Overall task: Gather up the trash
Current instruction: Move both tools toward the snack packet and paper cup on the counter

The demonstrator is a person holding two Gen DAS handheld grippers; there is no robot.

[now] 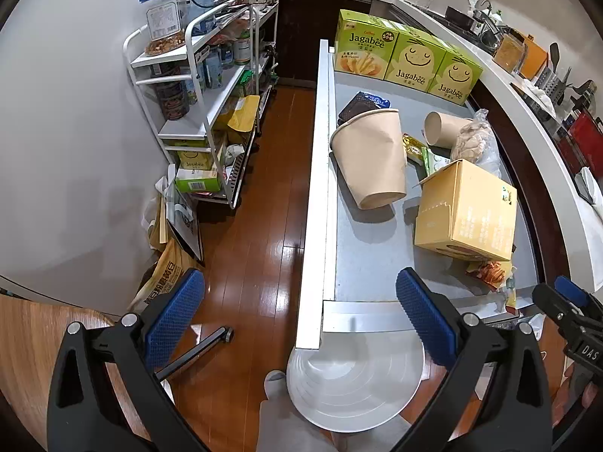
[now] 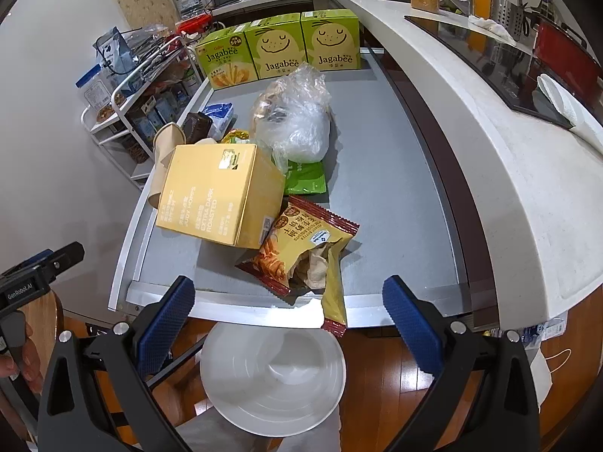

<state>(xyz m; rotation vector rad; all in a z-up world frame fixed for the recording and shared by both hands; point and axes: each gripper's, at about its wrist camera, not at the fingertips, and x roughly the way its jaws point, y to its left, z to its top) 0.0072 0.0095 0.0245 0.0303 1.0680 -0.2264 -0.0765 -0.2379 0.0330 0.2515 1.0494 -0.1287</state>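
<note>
Grey table [image 2: 380, 173] carries the trash; its near edge overhangs a white bin [image 2: 273, 378] standing on the wood floor below.

Three green Jagabee boxes [image 2: 279, 47] stand in a row along the far edge of the table.

Yellow box [image 2: 216, 197] lies tilted at the table's near left, its corner resting over the snack bag [image 2: 312, 252]. That bag is torn open; its lower end hangs past the table edge, above the bin. The left view shows only a corner of this bag behind the box [image 1: 467, 213].

Clear plastic bag [image 2: 297, 116] sits mid-table, touching a green wrapper [image 2: 305, 179] just in front of it.

Left view alone shows the large paper cup [image 1: 371, 158] clearly: on its side by the left rail, mouth facing away. A smaller cup [image 1: 444, 128] lies beside the plastic bag. In the right view both are largely hidden behind the yellow box.

Dark pouch [image 1: 358, 105] lies behind the large cup.

White rack [image 1: 203, 113] of groceries stands left of the table, seen fully only in the left view.

Left gripper [image 1: 301, 320]: jaws spread wide, nothing between them, held over floor and table edge. Right gripper [image 2: 288, 326]: jaws spread wide, empty, above the bin and near the hanging bag end
</note>
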